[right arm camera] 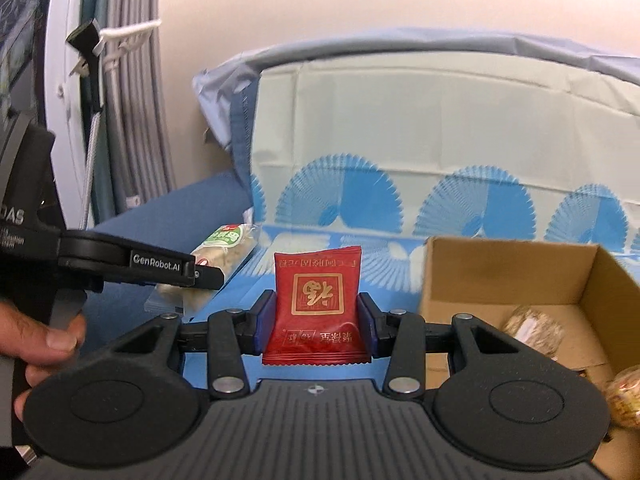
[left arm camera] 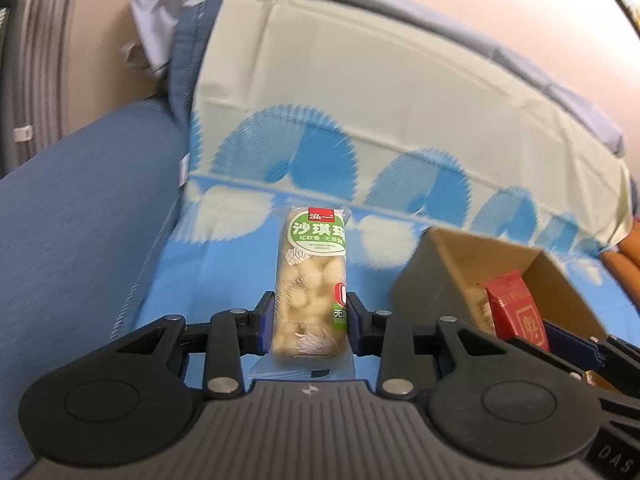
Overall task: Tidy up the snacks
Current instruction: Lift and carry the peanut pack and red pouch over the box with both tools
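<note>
While left tool (left arm camera: 311, 312) clamps sachima bar (left arm camera: 312, 280), right tool (right arm camera: 316, 318) pinches red packet (right arm camera: 318, 304).

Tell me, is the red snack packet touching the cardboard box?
Apart. The right wrist view shows the red snack packet clamped in the right gripper, with blue cloth visible between it and the cardboard box.

Bright even light, motion blur, fisheye-bent edges

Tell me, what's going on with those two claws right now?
Left gripper shut on green-labelled snack bar. Right gripper shut on red packet. Cardboard box open alongside, nothing blocking.
</note>
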Motion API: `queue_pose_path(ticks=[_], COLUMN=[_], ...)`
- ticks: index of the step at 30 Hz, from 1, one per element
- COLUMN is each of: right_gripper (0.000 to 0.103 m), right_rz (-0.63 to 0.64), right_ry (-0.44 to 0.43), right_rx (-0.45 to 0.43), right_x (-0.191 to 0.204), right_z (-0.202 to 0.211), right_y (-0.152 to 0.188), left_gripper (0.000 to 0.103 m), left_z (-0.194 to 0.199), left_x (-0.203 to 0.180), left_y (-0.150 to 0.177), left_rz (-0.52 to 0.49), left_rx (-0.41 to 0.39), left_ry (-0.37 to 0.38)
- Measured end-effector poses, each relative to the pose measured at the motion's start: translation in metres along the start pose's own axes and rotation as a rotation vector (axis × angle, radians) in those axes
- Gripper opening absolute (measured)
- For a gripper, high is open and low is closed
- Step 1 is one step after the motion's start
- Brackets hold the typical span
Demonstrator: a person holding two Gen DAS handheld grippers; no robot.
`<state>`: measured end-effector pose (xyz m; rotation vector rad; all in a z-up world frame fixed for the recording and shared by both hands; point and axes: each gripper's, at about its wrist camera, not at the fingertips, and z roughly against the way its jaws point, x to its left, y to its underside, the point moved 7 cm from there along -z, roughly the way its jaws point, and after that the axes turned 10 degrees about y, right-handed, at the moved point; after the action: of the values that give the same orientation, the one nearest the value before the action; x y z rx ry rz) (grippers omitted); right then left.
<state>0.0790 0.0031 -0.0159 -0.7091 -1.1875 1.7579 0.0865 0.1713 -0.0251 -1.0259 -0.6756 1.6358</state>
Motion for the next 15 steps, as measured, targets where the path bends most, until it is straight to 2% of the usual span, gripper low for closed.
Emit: queue_pose_path(ticks=[8,15], right_gripper=[0.045,0.045], right_rz=[-0.063,-0.1], right_ry=[0.087,0.178], right_rx=[-0.028,-0.02], right_x=[-0.054,-0.101], right_z=[0.009,0.016], right_y=[-0.012,-0.005], left_gripper=[0.039,0.039], left_z=[-0.021,-0.04], left_x=[-0.052,-0.091], left_y=[-0.001,0.006], left_rz=[-0.05,-0.089], left_rx=[-0.024,-0.017], left_ry=[0.076,0.133])
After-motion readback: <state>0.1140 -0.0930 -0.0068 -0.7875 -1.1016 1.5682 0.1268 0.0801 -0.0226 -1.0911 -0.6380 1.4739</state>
